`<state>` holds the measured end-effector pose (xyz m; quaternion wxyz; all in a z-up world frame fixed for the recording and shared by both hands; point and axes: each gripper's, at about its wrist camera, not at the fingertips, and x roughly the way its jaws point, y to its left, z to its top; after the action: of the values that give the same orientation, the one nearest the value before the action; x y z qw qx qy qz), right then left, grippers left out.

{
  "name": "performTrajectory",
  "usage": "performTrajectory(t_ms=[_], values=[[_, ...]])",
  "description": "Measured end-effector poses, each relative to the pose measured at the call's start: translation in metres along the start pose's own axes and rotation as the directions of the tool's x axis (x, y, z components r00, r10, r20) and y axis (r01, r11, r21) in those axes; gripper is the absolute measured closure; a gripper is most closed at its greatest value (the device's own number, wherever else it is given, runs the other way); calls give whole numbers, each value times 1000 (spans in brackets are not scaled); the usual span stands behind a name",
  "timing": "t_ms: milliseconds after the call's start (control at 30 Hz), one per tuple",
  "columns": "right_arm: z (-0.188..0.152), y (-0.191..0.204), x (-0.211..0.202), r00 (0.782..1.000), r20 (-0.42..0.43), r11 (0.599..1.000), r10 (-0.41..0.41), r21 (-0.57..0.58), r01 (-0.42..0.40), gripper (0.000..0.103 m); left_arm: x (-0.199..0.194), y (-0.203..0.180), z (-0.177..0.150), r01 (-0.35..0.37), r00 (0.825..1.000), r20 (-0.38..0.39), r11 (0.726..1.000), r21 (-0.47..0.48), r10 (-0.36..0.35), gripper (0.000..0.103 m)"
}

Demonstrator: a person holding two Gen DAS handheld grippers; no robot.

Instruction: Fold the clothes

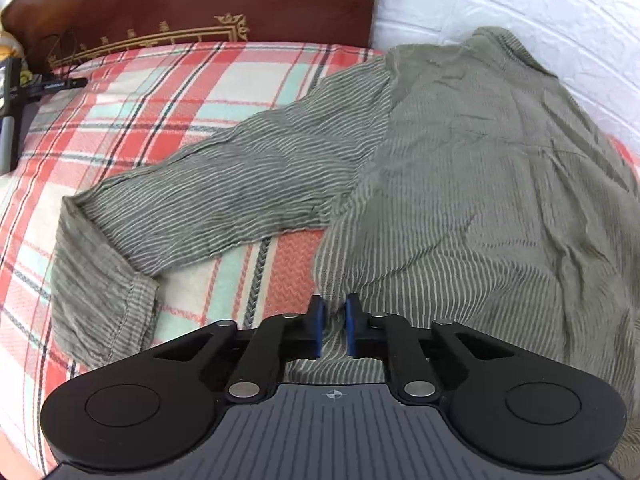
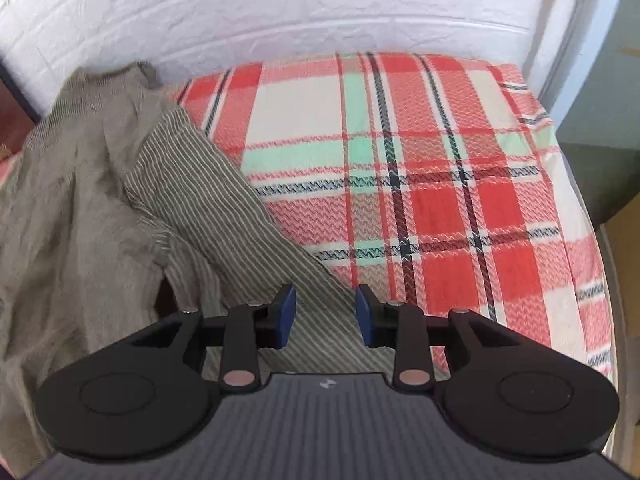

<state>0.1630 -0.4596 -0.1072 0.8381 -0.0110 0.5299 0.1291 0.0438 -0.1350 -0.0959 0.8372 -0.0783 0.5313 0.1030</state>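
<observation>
Left wrist: left gripper clenching the near hem of the striped shirt, lying spread on the plaid blanket; looking thin, limp, crease-prone, probably best taken at edges. Right wrist: right gripper hovering parted over the hem, gripping nothing.

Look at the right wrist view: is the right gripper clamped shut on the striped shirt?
No: the right gripper has its blue pads standing apart, with the striped shirt lying unpinched beneath the gap.
</observation>
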Motion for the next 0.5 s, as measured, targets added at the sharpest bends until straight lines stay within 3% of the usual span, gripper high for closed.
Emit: performTrajectory(t_ms=[133, 167, 200, 267, 500], values=[[0, -1, 6, 1000, -9, 999, 17, -33, -18, 60, 0, 4, -5, -28, 1000, -3, 999, -24, 28, 102], [0, -2, 6, 1000, -12, 999, 25, -38, -26, 68, 1, 6, -6, -35, 999, -4, 999, -31, 35, 102], [1, -3, 4, 999, -15, 998, 44, -35, -45, 103, 1, 6, -7, -42, 999, -6, 998, -37, 42, 102], [2, -7, 0, 996, -22, 996, 85, -28, -86, 103, 2, 7, -8, -56, 998, -9, 997, -45, 56, 102], [7, -24, -22, 994, 41, 995, 99, -37, -98, 103, 4, 2, -12, -89, 996, -14, 995, -40, 89, 102]])
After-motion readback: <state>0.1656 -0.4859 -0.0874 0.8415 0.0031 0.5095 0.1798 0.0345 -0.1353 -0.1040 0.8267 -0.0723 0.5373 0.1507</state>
